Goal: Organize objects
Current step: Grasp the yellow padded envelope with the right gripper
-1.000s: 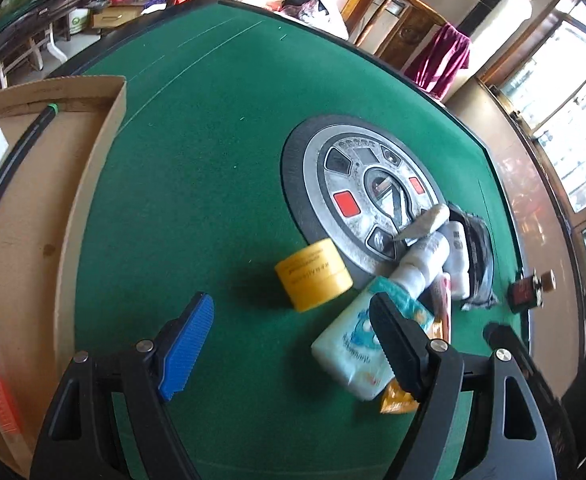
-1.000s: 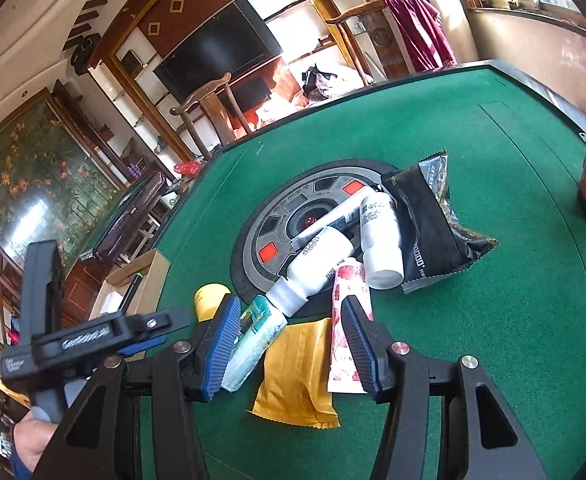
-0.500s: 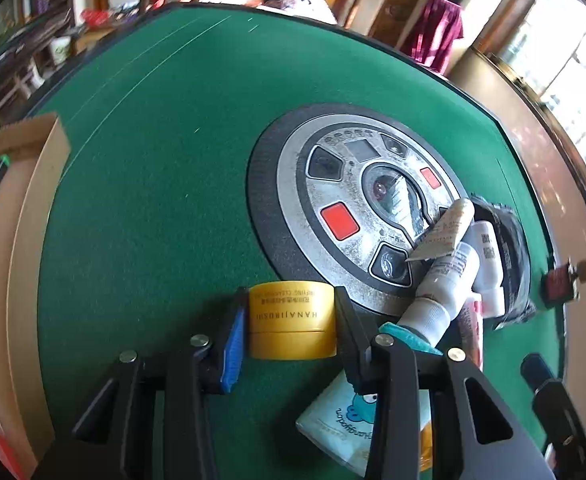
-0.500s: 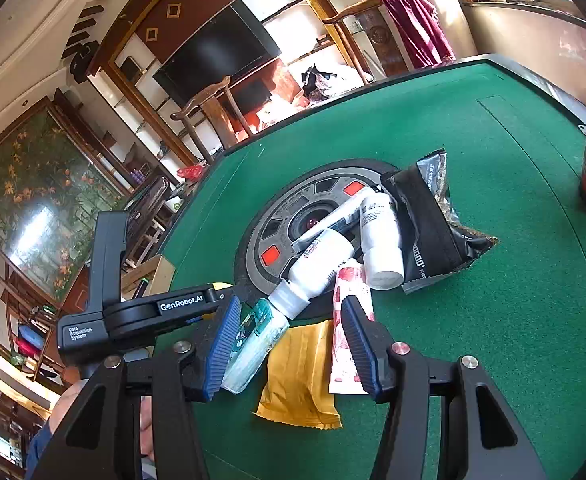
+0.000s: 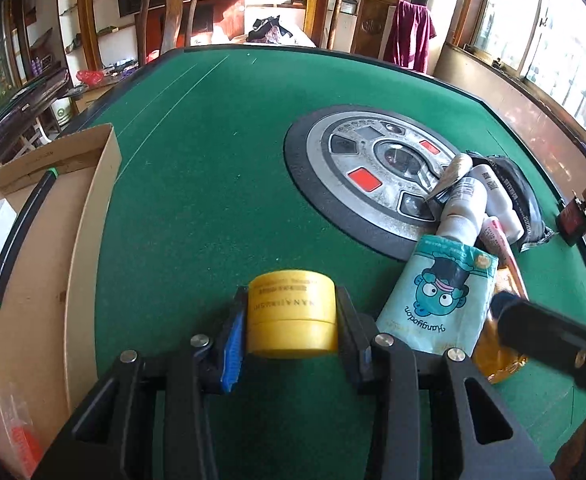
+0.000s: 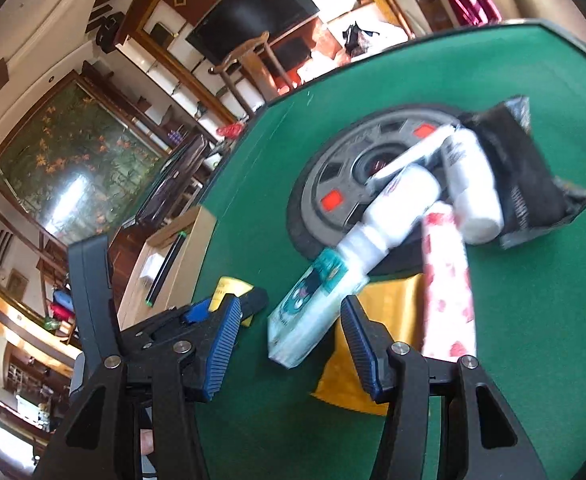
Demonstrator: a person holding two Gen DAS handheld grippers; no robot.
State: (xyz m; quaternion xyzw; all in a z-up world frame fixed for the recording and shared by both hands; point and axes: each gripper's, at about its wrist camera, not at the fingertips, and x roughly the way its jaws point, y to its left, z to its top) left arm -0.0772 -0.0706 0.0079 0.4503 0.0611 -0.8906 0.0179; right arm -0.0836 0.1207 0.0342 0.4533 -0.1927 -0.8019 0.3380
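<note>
Clamping now on the yellow jar (image 5: 291, 312), left gripper (image 5: 289, 322) no longer spread wide above the green table (image 5: 197, 184). Round, squat, lidded, label upside-down, beside the teal pouch (image 5: 439, 304). Right gripper (image 6: 289, 344) parted, empty.

jar (image 5: 292, 312) sits between my left gripper's (image 5: 291, 322) fingers, on table (image 5: 213, 160) | tissue pack (image 5: 437, 304) just right of jar, overlapping pouch (image 5: 501, 364) | bottles (image 5: 463, 204) behind pack, resting on centre disc (image 5: 373, 176) | cardboard box (image 5: 93, 208) at table's left edge, holding tube (image 5: 21, 232) | my right gripper (image 6: 289, 344) before pack
</note>
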